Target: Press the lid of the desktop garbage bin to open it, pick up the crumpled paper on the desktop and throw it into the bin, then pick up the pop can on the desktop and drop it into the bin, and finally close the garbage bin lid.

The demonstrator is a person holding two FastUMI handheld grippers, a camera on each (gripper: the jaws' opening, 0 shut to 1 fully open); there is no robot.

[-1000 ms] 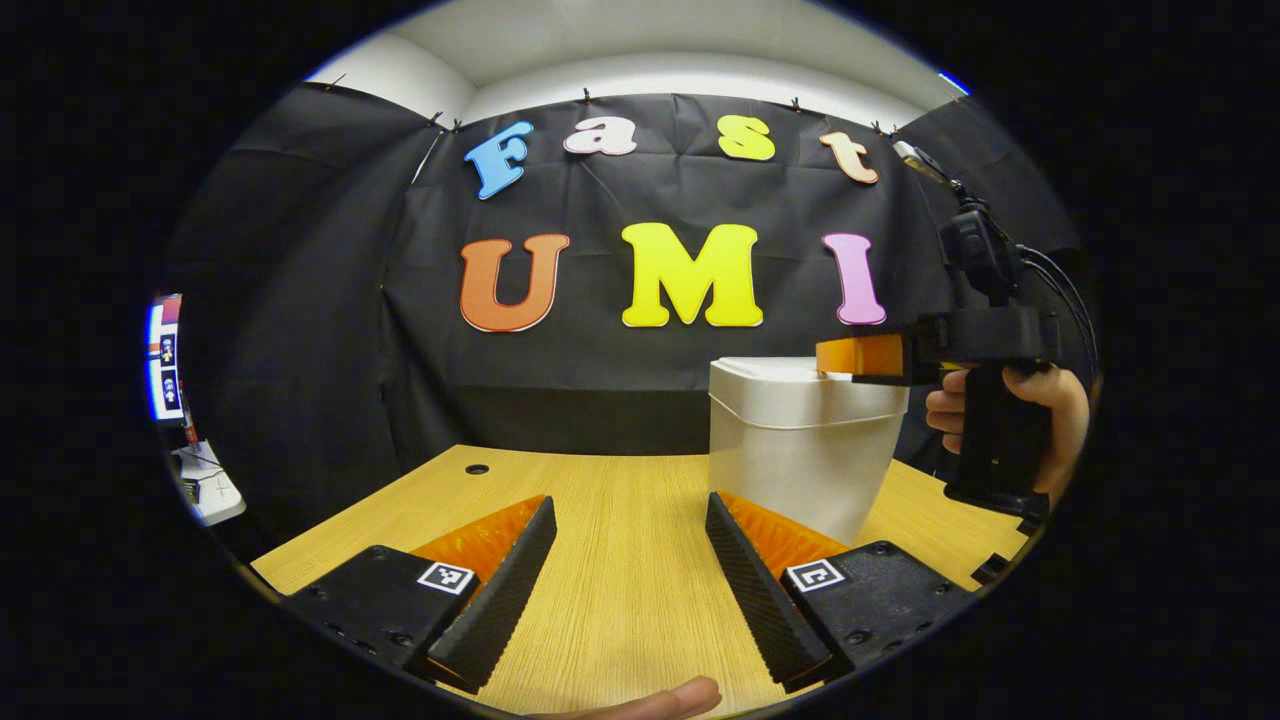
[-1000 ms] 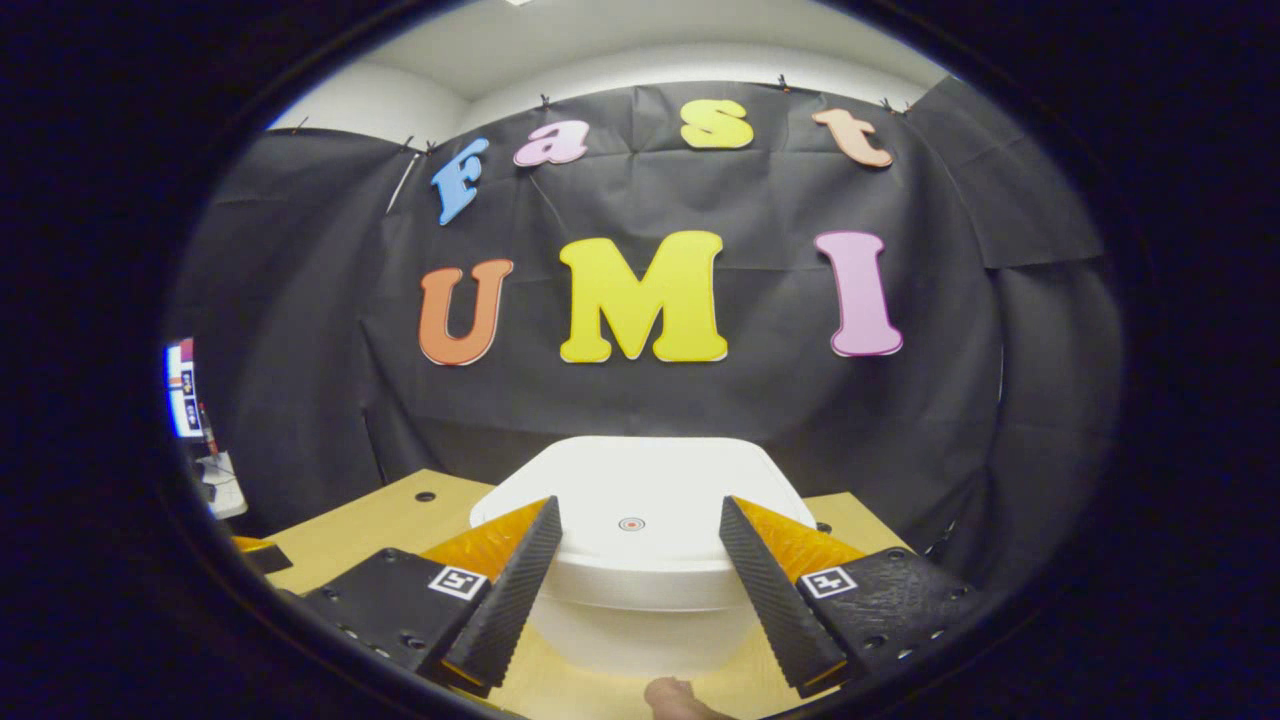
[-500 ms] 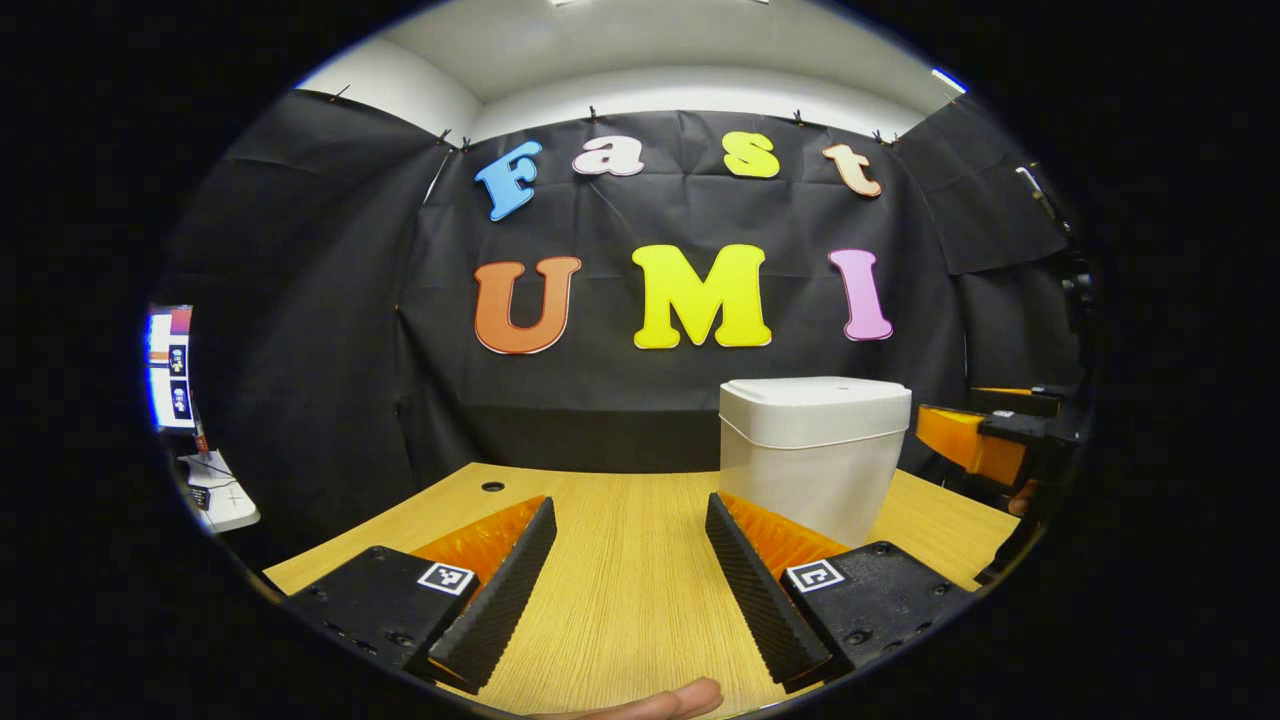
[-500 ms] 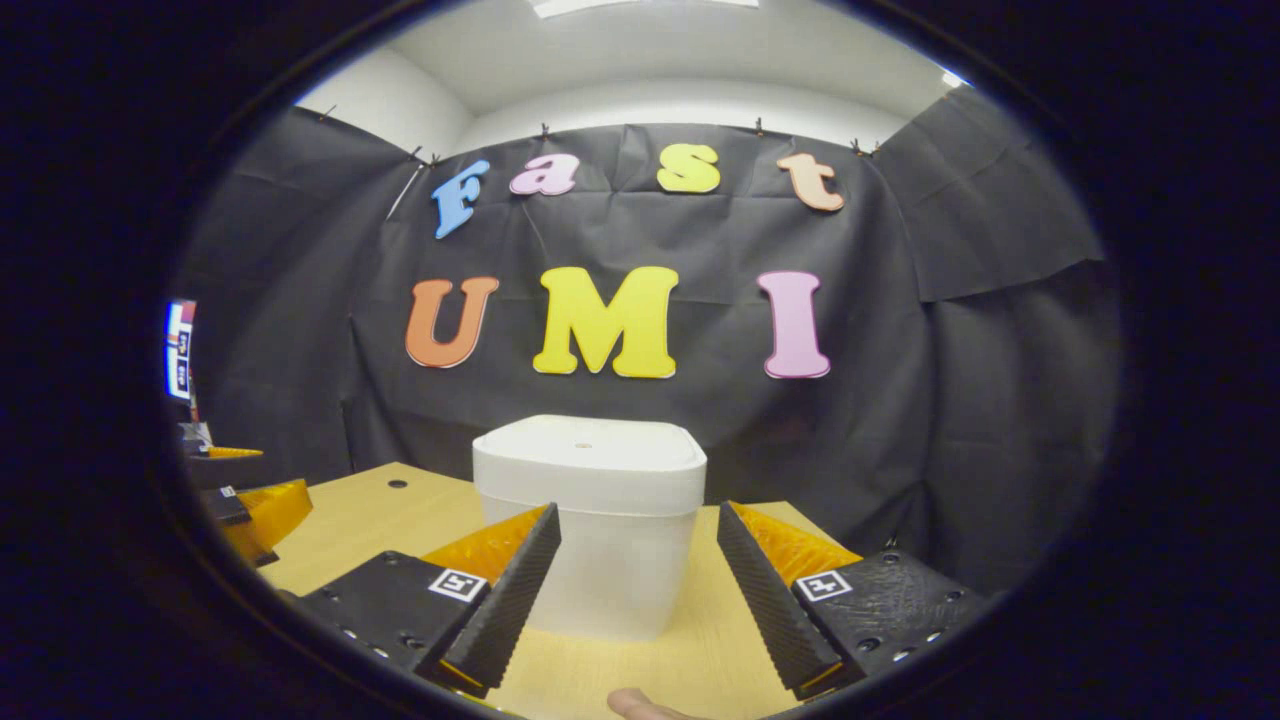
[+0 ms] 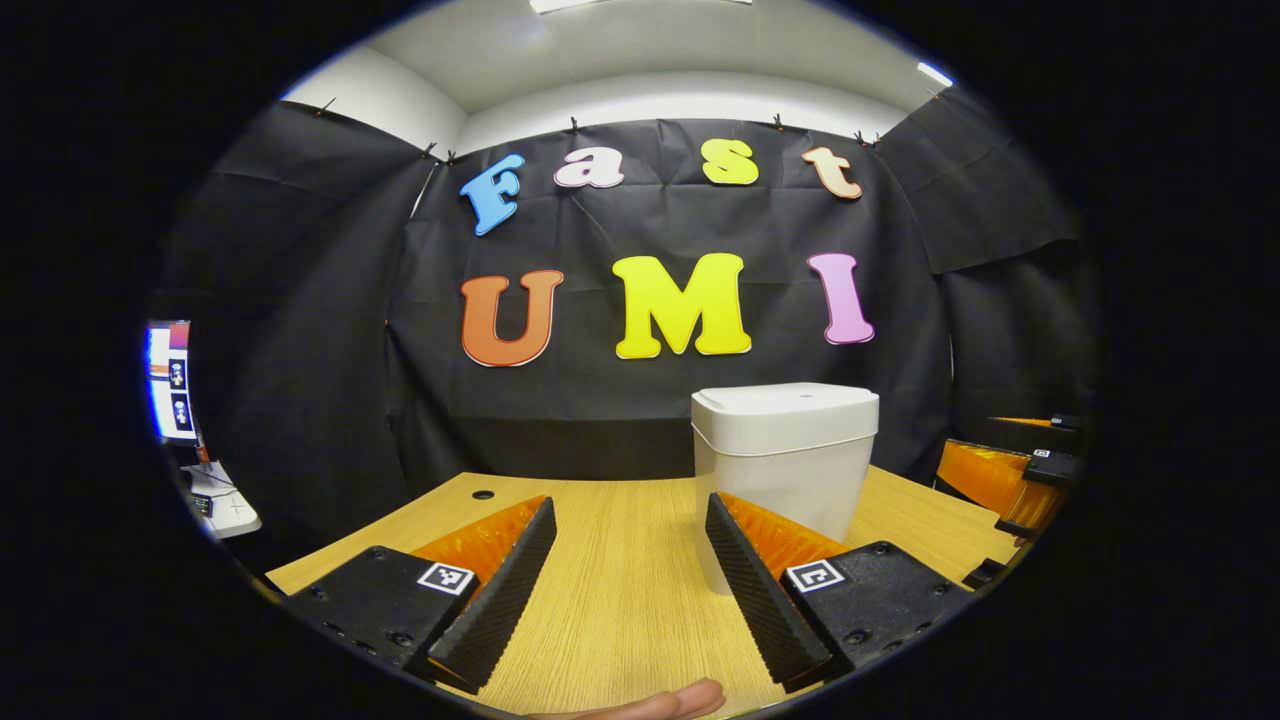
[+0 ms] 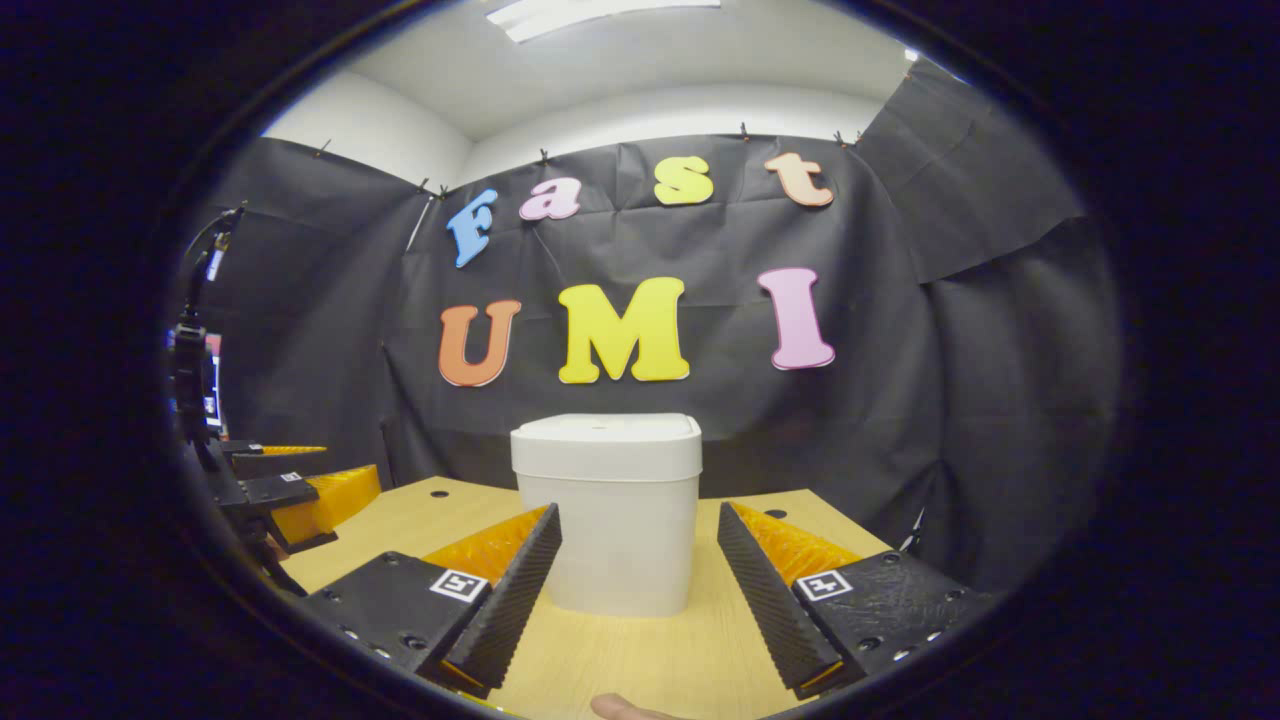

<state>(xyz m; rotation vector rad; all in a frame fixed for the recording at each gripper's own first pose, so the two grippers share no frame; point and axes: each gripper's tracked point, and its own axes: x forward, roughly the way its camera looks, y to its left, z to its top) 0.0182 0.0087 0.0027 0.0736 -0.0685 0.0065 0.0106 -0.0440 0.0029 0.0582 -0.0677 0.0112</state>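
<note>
I am holding my right gripper (image 6: 640, 580) with its jaws spread and nothing between them, level and low over the desk (image 6: 640, 660). A second ago it was up over the lid (image 6: 605, 432), fingers straddling the centre mark; it has since drawn back and dropped, so the garbage bin (image 6: 620, 530) is now standing straight ahead of it, just beyond the fingertips, untouched. The lid is sitting flat and closed on the bin.

My left gripper (image 5: 630, 590) is also hanging open and empty, with the bin ahead and slightly to its right.

I am seeing no crumpled paper or pop can on the desk from either gripper view. My judgement: the closing press is done and both grippers are retiring, the task standing at or near completion.
</note>
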